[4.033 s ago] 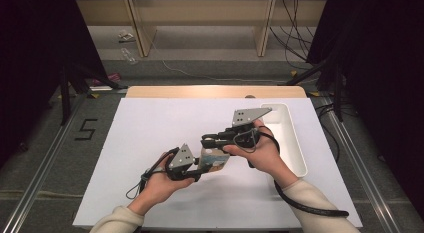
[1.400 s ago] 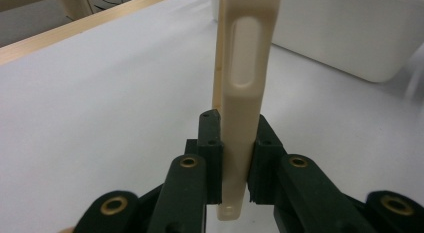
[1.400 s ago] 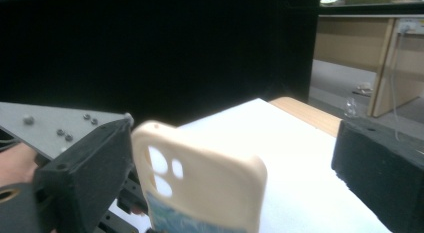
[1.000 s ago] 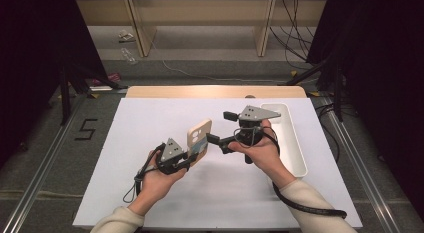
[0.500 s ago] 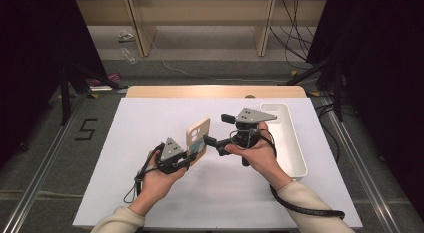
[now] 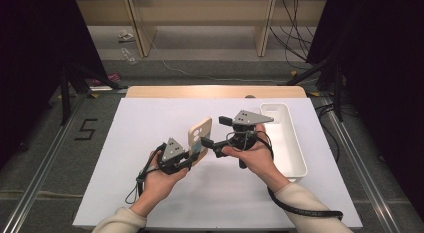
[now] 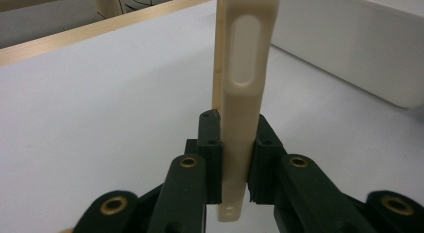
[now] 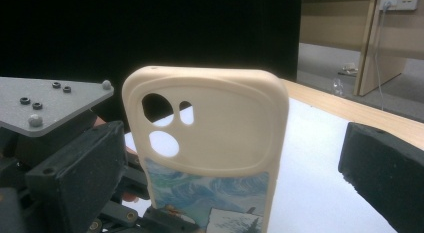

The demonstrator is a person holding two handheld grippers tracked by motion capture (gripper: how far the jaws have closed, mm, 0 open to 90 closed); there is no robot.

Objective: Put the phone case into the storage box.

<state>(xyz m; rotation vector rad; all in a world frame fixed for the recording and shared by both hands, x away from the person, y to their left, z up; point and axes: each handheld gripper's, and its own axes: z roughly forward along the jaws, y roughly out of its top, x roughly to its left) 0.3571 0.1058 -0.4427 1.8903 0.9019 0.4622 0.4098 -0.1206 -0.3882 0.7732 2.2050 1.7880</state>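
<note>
The phone case [image 6: 199, 139] stood upright above the white mat [image 6: 150, 123], long axis running up from the left gripper [image 6: 192, 155], whose jaws were pinched tight on its bottom edge. The right gripper [image 6: 207, 143] sat just to the case's right at mid-height, jaws spread wide on either side of it with nothing held, clearly the free tool to act. The white tray [image 6: 295, 143] lay further right.

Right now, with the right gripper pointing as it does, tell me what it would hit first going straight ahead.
Most likely the phone case, held upright by the left gripper. It stands straight ahead of the right gripper, between its open jaws, though how near it is stays unclear.
</note>
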